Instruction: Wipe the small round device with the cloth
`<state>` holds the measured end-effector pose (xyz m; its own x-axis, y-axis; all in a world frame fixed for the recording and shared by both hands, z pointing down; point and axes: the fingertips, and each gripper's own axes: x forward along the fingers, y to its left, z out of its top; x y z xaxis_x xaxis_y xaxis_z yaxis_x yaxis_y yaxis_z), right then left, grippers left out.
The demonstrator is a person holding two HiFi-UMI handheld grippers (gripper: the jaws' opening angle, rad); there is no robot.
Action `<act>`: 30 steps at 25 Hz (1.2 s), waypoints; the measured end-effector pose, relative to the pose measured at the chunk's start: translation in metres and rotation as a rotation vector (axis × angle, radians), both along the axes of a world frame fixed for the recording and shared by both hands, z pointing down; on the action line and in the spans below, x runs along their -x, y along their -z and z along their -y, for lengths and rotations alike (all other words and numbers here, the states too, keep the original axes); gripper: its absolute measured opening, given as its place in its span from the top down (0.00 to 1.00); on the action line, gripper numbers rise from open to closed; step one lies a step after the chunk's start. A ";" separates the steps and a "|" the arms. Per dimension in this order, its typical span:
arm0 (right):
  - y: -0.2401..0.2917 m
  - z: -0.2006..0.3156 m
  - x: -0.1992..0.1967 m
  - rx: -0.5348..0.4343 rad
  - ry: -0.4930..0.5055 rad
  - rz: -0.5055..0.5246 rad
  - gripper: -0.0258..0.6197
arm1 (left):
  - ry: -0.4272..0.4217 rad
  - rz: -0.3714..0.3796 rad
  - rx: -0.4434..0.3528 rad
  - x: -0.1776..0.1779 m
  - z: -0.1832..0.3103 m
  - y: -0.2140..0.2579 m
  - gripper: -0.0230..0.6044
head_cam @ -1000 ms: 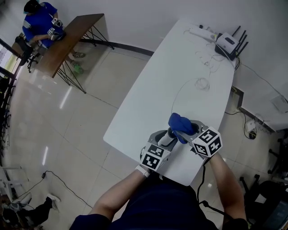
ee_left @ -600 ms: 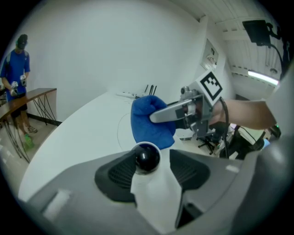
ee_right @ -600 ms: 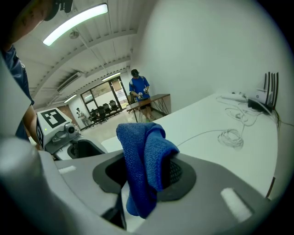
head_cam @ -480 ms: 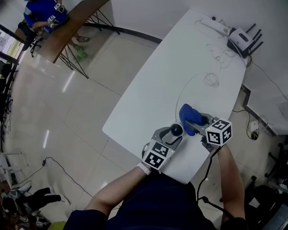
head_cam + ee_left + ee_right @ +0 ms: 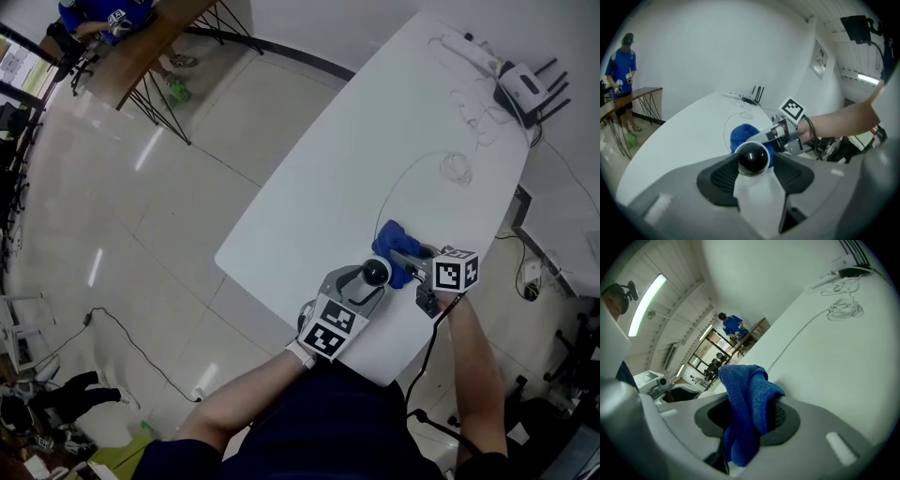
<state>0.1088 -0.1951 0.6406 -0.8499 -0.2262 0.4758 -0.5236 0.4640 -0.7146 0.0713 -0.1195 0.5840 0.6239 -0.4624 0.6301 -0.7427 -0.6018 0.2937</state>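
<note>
Left gripper (image 5: 752, 174) is clamped on the white body of the small round device (image 5: 752, 158), holding it upright with its glossy black dome on top (the jaws stand fairly wide, since the body fills them). Under the device lies the near end of the white table (image 5: 319, 187). The right gripper (image 5: 749, 422) is closed on a bunched blue cloth (image 5: 746, 404), which hangs just behind and to the right of the device. Whether it actually touches the dome I cannot tell.

By my reading the preparation is done: the device is lifted and steadied, and the cloth is gripped and brought alongside. The wiping itself looks barely begun, if begun at all. Rubbing over the dome and down the white body appears to be what remains.
</note>
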 end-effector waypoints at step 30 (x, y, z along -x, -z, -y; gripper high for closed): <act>0.087 -0.020 0.028 -0.414 0.280 -0.385 0.74 | -0.030 -0.043 0.000 0.022 -0.027 0.009 0.60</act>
